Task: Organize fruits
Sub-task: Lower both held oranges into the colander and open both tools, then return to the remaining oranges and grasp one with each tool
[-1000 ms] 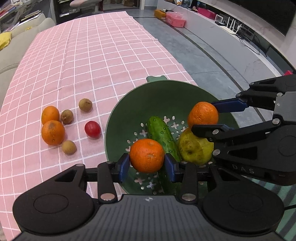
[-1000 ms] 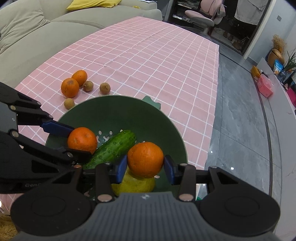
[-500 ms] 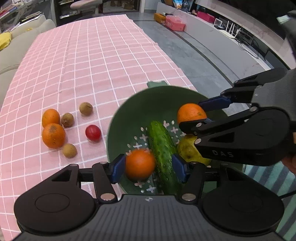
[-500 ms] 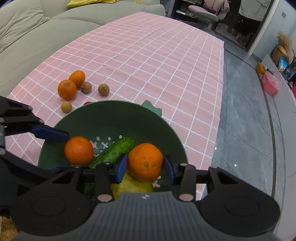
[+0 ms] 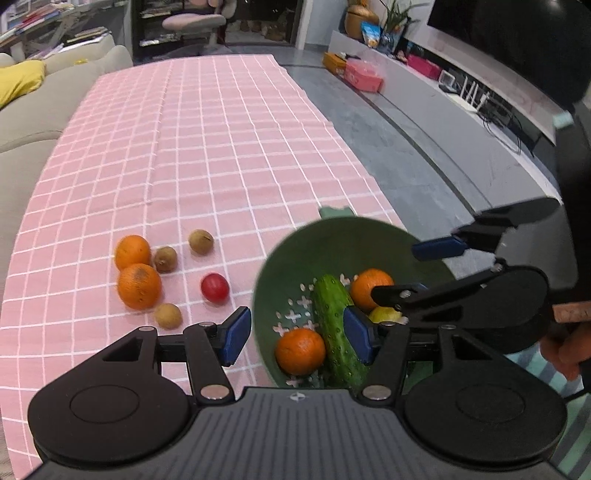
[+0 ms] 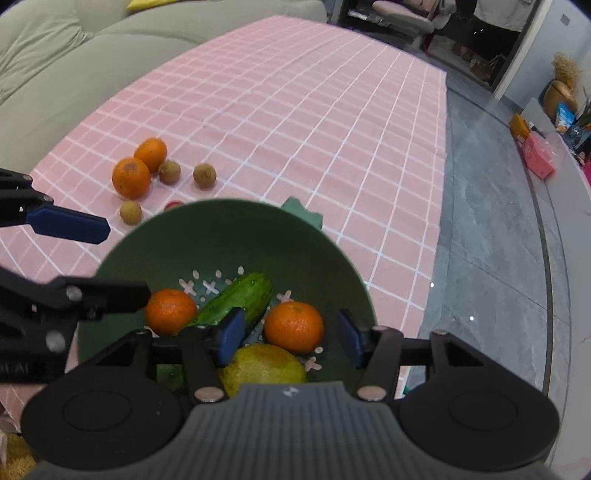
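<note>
Both grippers, left gripper (image 5: 291,332) and right gripper (image 6: 288,334), are hanging with jaws just spread and empty over the green colander (image 6: 207,236) near the tablecloth's (image 5: 207,147) edge, each released orange (image 5: 300,350) (image 6: 293,326) lying inside, so lifting straight clear is avoiding nudges.

sofa (image 6: 74,62) | yellow cushion (image 5: 18,79) | office chair (image 5: 194,22) | pink box (image 5: 364,75)
</note>
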`<state>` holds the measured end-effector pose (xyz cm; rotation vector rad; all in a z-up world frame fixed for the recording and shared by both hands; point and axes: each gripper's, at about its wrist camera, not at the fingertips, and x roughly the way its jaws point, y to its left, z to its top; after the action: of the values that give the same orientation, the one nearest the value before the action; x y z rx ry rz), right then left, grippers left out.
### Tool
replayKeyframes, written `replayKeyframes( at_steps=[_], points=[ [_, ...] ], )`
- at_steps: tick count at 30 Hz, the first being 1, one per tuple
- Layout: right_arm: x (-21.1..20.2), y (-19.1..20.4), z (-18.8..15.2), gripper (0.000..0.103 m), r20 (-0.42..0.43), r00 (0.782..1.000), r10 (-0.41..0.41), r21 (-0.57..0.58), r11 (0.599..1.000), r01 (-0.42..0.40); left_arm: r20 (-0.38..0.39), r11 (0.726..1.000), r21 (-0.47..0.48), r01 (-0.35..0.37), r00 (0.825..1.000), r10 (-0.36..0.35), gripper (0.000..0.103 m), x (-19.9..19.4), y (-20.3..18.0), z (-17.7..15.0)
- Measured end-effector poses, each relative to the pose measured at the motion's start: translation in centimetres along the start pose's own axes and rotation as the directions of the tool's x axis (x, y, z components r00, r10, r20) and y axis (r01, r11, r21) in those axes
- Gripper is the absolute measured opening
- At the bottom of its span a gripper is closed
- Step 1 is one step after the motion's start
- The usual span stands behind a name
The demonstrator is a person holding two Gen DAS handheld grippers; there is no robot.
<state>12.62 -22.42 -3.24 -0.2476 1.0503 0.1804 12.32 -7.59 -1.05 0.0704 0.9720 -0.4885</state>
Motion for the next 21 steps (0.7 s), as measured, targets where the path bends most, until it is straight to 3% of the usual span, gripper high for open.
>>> replayKeyframes(
  at_steps=[3,6,15,21],
  points=[
    [-1.5,0.3,0.1,0.056,0.041,0.999,-0.012,0.016,1.000,0.011,0.031,1.000,-0.021,-0.011,0.999,0.011,0.068,-1.1,0.6,0.2],
    [-3.0,0.7,0.2,0.066,0.084,0.996,-0.021,0.033,0.999,0.019,0.061,0.999,-0.045,-0.026,0.998,0.029,0.068,-2.1,1.4,0.3],
    [-5.9,2.8,1.7,0.069,0.202,0.979,0.021,0.085,0.996,-0.039,0.126,0.988,-0.134,-0.080,0.987,0.097,0.068,-4.1,4.8,-0.2],
    [-5.7,4.6,2.7,0.074,0.244,0.968,0.058,0.076,0.994,-0.079,0.138,0.969,-0.220,-0.113,0.980,0.146,0.068,-4.8,7.9,-0.8]
  ],
)
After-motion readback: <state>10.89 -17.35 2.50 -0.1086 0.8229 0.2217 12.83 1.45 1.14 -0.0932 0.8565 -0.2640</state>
